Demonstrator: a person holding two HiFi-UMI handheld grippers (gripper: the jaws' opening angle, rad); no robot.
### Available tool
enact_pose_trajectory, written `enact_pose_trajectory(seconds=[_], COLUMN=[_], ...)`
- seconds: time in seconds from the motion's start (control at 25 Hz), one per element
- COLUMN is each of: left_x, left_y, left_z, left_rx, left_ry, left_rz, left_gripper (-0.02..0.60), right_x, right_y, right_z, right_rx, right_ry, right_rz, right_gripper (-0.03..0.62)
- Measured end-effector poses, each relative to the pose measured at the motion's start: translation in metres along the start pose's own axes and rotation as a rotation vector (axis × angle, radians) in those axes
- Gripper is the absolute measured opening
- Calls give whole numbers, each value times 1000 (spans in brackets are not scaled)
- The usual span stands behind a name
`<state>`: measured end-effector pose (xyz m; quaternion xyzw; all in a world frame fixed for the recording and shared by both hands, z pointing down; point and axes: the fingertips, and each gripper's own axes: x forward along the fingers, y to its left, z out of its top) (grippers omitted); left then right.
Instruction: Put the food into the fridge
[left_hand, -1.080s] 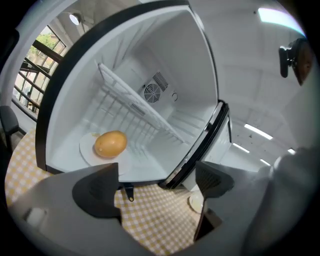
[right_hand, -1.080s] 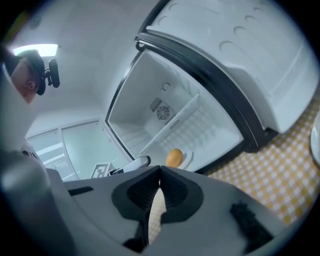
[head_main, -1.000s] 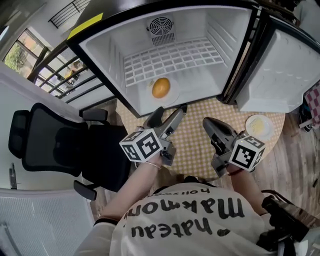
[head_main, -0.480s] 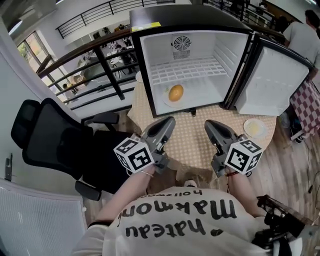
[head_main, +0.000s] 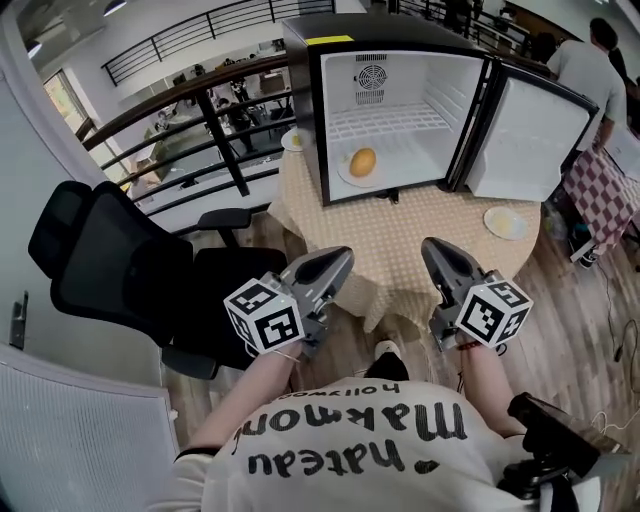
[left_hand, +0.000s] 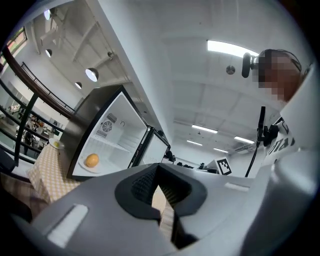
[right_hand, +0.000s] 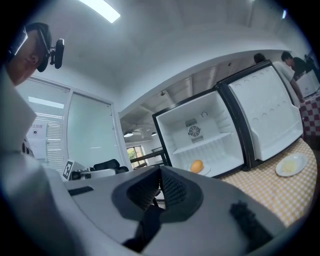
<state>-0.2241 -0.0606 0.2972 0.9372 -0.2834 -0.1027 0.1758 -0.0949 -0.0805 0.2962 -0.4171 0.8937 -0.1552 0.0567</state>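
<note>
Food (head_main: 362, 161) is set inside the open fridge (head_main: 440, 100), with a second plate (head_main: 505, 222) judged still to go, beside it; left gripper (head_main: 342, 260) and right gripper (head_main: 433, 250) are pressed together, empty.

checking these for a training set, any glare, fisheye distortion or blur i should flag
Head view: strong fisheye bend, the fridge leans and tapers; evenly lit, sharp. Left gripper view: ceiling light blown out, left gripper soft near the lens, corners black. Right gripper view: black corners too, ceiling strip glaring, yet the orange food in the fridge is readable.
</note>
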Motion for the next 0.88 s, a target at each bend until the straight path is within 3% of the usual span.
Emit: enact_pose_trajectory(seconds=[0.32, 0.88], left_x=[-47, -64], left_y=[-22, -23], left_z=[-10, -6], left_rx=[-5, 44], left_ry=[-2, -11], left_rz=[37, 79], left_gripper=[6, 6], right_x=[-26, -23], right_y=[41, 45], right_z=[-33, -28], right_rx=[32, 4], right_ry=[51, 77], right_rz=[-14, -21], right_gripper=[15, 15])
